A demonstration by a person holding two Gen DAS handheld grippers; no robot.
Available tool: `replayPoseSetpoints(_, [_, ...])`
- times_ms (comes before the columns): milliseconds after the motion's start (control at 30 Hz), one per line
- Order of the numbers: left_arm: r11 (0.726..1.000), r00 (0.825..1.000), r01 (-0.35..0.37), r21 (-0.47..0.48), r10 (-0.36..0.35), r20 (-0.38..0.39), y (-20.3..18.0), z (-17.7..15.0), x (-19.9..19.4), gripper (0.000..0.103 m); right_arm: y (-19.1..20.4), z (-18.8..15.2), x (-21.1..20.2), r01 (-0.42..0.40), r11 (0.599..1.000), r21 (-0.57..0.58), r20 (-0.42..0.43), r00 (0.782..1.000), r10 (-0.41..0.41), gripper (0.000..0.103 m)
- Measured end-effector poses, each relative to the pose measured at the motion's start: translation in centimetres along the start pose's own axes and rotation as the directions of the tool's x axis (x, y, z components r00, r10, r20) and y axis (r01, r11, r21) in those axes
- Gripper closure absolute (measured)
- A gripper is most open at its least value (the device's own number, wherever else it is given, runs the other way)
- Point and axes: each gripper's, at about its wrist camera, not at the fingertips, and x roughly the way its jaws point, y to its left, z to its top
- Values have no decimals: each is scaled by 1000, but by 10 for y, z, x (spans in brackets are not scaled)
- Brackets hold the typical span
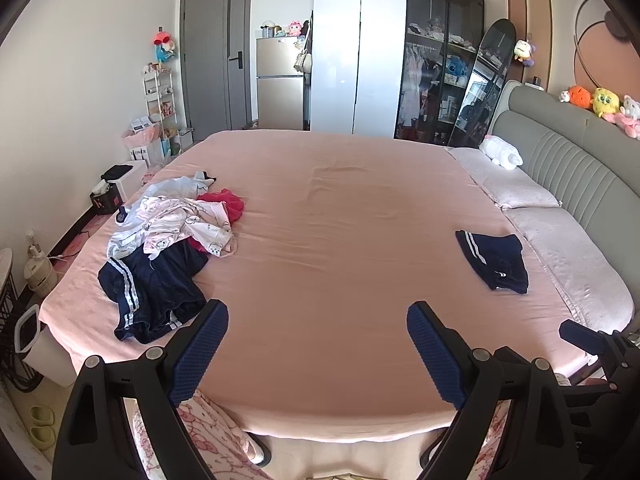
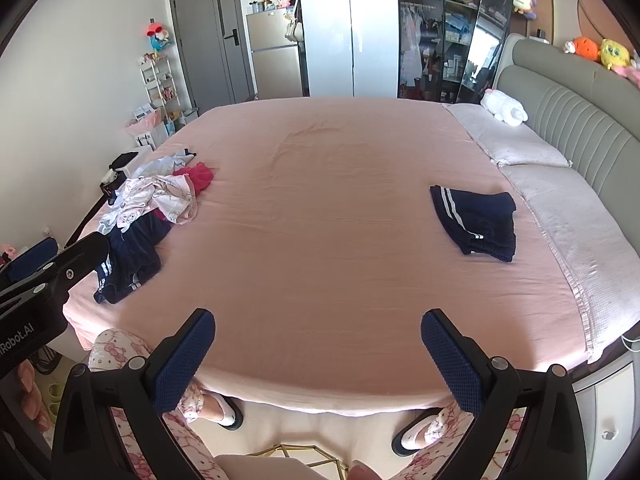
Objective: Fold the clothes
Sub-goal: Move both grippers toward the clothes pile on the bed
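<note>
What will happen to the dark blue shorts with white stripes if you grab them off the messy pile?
The dark blue shorts with white stripes look crumpled and soft, so they would probably droop. Pink printed clothes overlap their top edge and might drag along. They seem light.

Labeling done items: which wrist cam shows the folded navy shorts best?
Right wrist. The folded navy shorts sit nearer the frame centre there, with both white stripes clear. The left wrist view shows them too, unobstructed, but further toward the right edge.

Sunlit bedroom: pink-sheeted bed (image 1: 340, 220), white wardrobe (image 1: 356, 48), grey door (image 1: 212, 60).
</note>
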Motion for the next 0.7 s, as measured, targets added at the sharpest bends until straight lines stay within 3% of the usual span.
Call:
replayPoseSetpoints(267, [999,1000,-9,44,8,18,-7,7,10,11,11,14,3,19,997,-79,76,997,-13,0])
replayPoseSetpoints(367, [999,999,21,42,-22,37,-4,17,21,11,15,20,4,28,994,-109,105,994,-16,0])
replayPoseSetpoints(467, [998,997,57,30,-59,57,5,35,37,2,16,38,17,30,991,-133,118,993,-14,0])
replayPoseSetpoints(600, [997,992,43,57,-50,119,9,56,54,0,20,68,45,14,985,-175,119,993,7,0])
replayPoseSetpoints(700, [997,987,-25,78,12,162,14,72,73,0,25,87,73,-19,975,-222,88,995,40,0])
